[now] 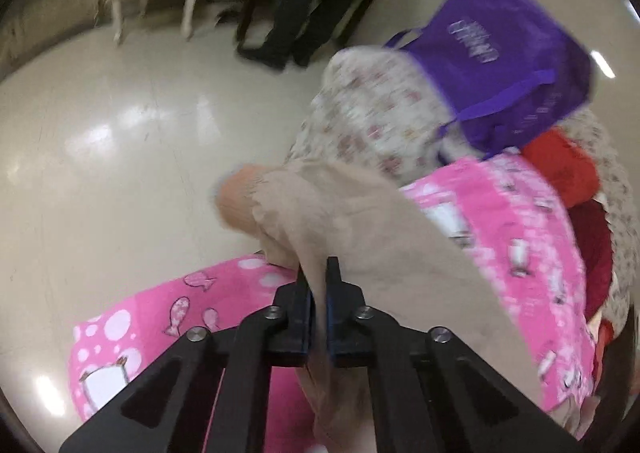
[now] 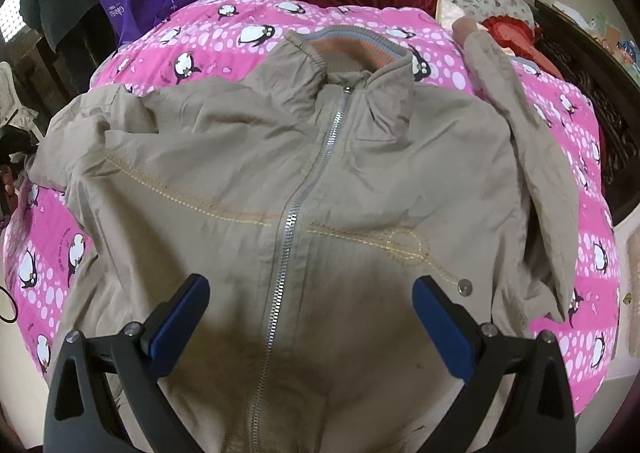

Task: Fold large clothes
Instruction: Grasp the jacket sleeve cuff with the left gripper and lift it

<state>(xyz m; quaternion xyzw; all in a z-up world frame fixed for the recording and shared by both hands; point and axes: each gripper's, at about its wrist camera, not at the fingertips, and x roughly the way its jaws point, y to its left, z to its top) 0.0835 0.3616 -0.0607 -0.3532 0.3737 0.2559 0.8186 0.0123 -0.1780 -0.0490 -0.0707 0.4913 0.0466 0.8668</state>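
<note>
A: The left gripper [image 1: 319, 281] is clenched on a fold of the beige jacket's sleeve [image 1: 344, 213]. How should this fold go?

B: Carry the sleeve across the chest in one flat sweep and lay it along the zipper [image 2: 296, 209]; don't let the cuff [image 1: 236, 201] trail or twist. The right gripper [image 2: 311, 317] hangs released above the hem, holding nothing, so it could pin the body while the sleeve travels.

A: And the jacket itself?

B: It lies front-up on the pink penguin blanket [image 2: 224, 37], zipped to the ribbed collar [image 2: 352, 49], yellow stitching across the chest. The cloth is creased. The other sleeve [image 2: 532, 173] lies along the far side, apparently bent back at the shoulder, though the left view is too blurred to confirm much.
</note>
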